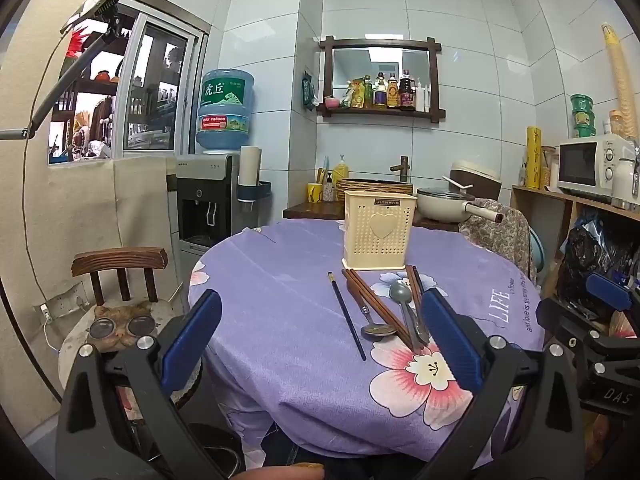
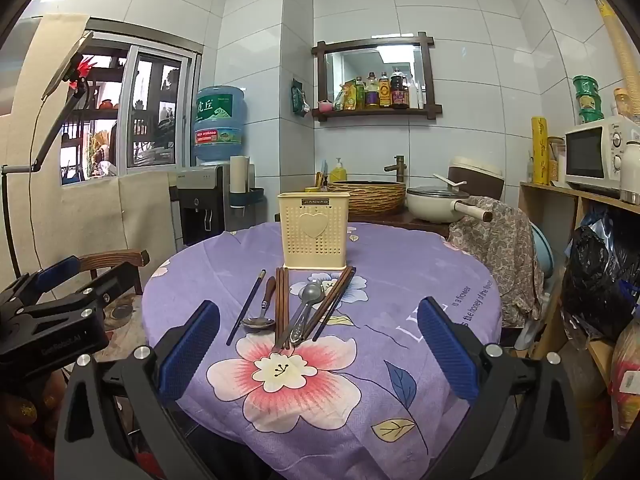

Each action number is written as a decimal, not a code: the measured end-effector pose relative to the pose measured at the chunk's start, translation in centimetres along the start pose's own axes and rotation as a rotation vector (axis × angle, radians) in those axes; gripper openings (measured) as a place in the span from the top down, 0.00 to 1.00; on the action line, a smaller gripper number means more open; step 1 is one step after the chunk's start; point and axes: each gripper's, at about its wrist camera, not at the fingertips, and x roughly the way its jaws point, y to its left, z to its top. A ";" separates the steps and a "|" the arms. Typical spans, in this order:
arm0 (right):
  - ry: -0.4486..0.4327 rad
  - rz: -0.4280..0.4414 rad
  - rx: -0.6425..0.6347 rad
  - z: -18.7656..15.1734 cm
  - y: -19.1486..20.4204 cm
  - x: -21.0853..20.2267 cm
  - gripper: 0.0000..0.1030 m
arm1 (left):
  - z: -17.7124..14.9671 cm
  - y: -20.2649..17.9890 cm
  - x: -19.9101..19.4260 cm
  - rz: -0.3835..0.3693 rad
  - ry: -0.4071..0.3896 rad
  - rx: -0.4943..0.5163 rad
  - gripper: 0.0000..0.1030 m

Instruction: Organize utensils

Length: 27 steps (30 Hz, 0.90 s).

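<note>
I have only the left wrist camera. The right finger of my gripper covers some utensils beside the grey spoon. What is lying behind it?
Observer: In the right wrist view, more chopsticks lie just right of the metal spoon. They slant, with their far ends near the base of the cream holder.
Operator: Thank you. I see only an edge of the other gripper. Is it open?
Observer: Yes. The right gripper has its jaws wide apart, with nothing between the pads. It points at the utensils from the near side of the table.
</note>
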 end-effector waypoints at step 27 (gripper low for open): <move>0.001 0.002 0.005 0.1 0.0 0.2 0.05 | -0.3 0.1 0.3 0.004 0.002 0.007 0.04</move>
